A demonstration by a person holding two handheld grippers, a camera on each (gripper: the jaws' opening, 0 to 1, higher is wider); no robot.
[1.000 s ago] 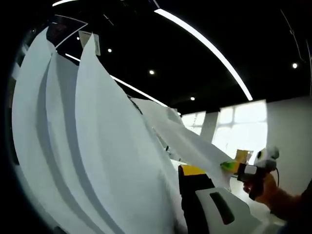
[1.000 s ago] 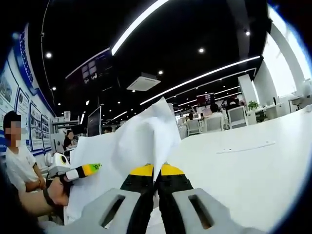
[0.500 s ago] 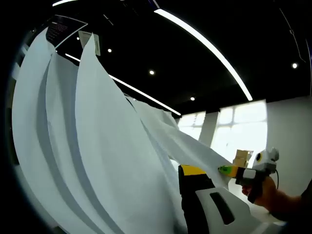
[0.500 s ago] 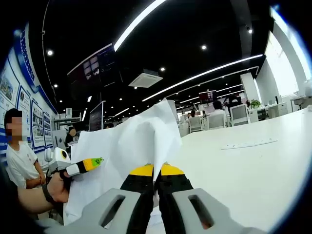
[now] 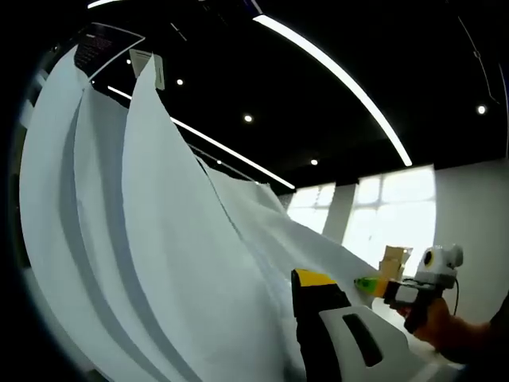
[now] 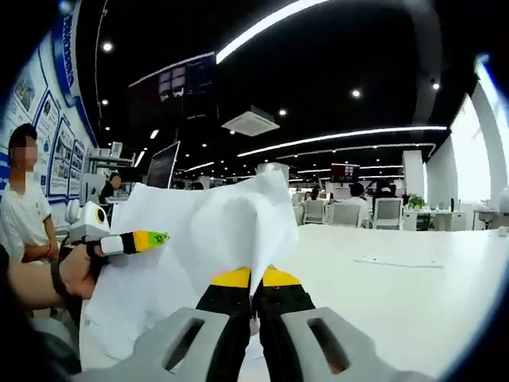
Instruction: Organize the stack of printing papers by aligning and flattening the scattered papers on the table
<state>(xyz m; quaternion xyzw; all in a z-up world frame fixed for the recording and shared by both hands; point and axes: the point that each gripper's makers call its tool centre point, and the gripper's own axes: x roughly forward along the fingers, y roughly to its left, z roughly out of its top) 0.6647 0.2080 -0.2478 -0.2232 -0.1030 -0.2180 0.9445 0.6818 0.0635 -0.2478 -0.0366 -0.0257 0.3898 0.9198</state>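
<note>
Right hand-held gripper [image 6: 254, 280]: yellow-tipped jaws closed on edge of white printing paper sheets [image 6: 203, 247], sheets rising straight ahead, lifted off white surface [image 6: 398, 294]. Left hand-held gripper [image 5: 306, 290]: sheets [image 5: 151, 239] fanned tall just beside its visible jaw; grip state impossible to tell. Loose white sheet [image 6: 395, 260] flat on surface, beyond right jaw.
</note>
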